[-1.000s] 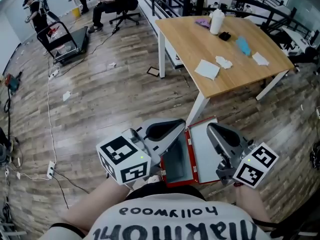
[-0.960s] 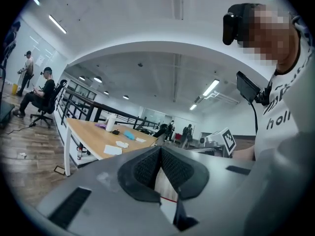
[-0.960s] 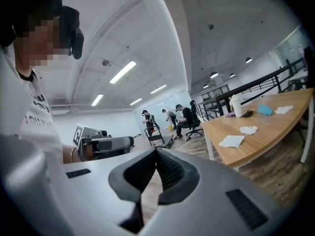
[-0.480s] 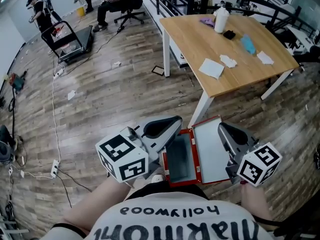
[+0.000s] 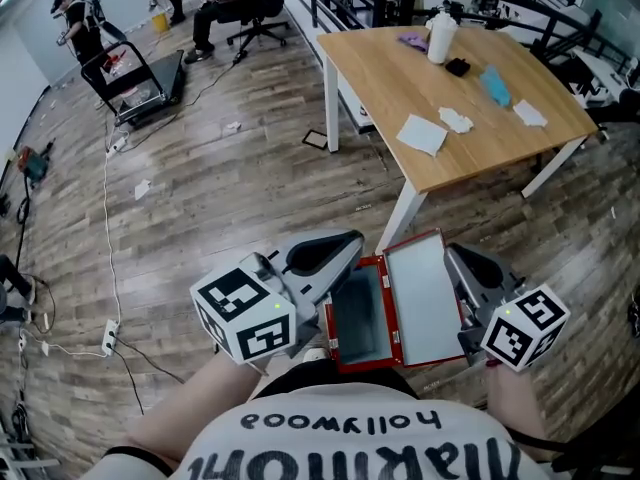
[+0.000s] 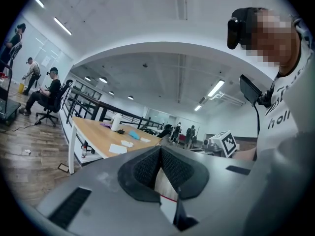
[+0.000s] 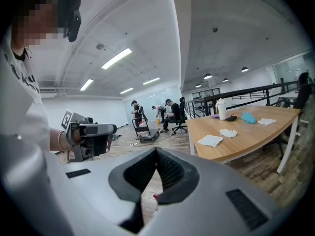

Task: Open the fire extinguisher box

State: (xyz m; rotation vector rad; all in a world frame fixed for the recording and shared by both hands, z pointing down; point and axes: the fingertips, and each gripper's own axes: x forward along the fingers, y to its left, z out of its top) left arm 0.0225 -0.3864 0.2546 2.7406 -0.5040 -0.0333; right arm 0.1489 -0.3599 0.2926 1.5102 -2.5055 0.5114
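Note:
The red fire extinguisher box [image 5: 381, 313] is low in the head view, close to the person's body. Its white door [image 5: 425, 298] is swung open to the right and the grey inside [image 5: 355, 320] is bare. My left gripper [image 5: 355, 240] hangs over the box's left edge, jaws shut with nothing between them; its tips meet in the left gripper view [image 6: 160, 147]. Beside the door's right edge is my right gripper [image 5: 452, 252], also shut and holding nothing [image 7: 156, 149]. A sliver of the red frame [image 7: 155, 196] shows under the right jaws.
A wooden table [image 5: 470, 138] stands just beyond the box, with a white bottle [image 5: 438, 38], tissues [image 5: 420, 135] and small items on it. Cables [image 5: 105, 268] run over the plank floor at the left. A cart [image 5: 140, 83] and people are far back left.
My right gripper has moved right and a little down, off the door, so more of the white panel shows. The left gripper has kept its place.

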